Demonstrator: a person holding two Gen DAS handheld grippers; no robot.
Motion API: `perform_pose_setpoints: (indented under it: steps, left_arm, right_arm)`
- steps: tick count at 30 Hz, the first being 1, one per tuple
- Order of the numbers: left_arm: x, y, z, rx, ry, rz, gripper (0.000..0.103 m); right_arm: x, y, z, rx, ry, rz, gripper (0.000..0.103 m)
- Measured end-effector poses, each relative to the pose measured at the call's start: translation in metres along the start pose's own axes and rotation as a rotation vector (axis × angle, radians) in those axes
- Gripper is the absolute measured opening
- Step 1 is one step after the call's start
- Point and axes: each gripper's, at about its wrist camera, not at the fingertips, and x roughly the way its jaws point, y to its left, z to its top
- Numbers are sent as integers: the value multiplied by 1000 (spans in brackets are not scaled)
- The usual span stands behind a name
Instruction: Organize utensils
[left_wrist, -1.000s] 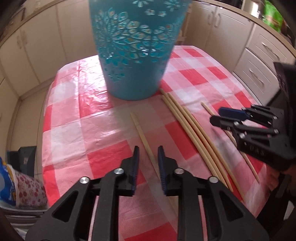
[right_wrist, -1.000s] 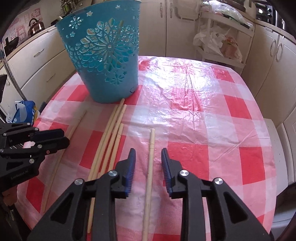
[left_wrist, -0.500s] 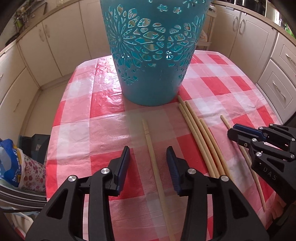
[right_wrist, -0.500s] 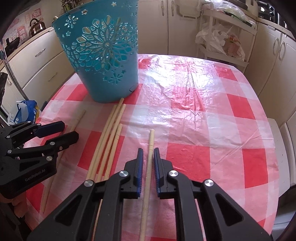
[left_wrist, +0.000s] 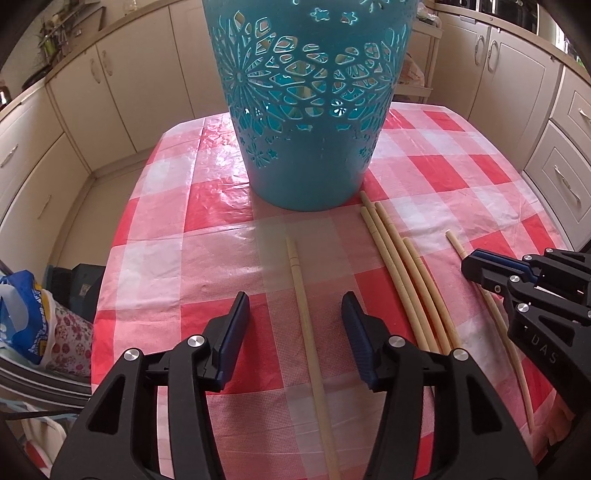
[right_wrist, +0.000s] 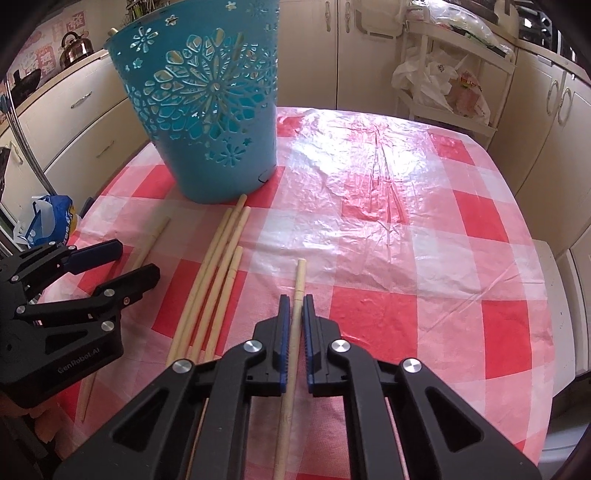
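A tall blue cut-out basket (left_wrist: 306, 129) (right_wrist: 207, 110) stands upright on the checked table. In front of it lie several pale wooden chopsticks (left_wrist: 406, 280) (right_wrist: 218, 280) in a loose bundle. A single chopstick (left_wrist: 299, 295) lies between the fingers of my left gripper (left_wrist: 295, 321). Its jaws are opening and the pads stand clear of the stick on both sides. My right gripper (right_wrist: 294, 306) is shut on another chopstick (right_wrist: 300, 277), which still rests on the cloth. Each gripper shows in the other's view: the right gripper (left_wrist: 471, 264) at the right edge, the left gripper (right_wrist: 136, 260) at the left edge.
A red and white plastic tablecloth (right_wrist: 406, 221) covers the table, with its edge close on the left. A blue and white bag (left_wrist: 22, 314) sits beyond that edge. Cream cabinets ring the room, and a white rack with plastic bags (right_wrist: 443, 85) stands behind the table.
My left jaws have spread apart, and the single chopstick now lies centred between them. My right jaws have closed onto their chopstick without moving away.
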Motion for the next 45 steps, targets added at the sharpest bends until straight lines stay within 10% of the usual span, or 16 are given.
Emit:
perform_pose_setpoints:
  steps: [16,20,45]
  left_arm:
    - [0,0,-4,-16,-9,16,57]
    - [-4,-4,-5,4,-24,-14,25]
    - [-11,1,-10,-49,-58,-130,5]
  right_arm:
    - [3,0,3,-13,18,22,7]
    - [0,-3,1,25,7,43,6]
    - [-1,4,-2,-1,18,49,6]
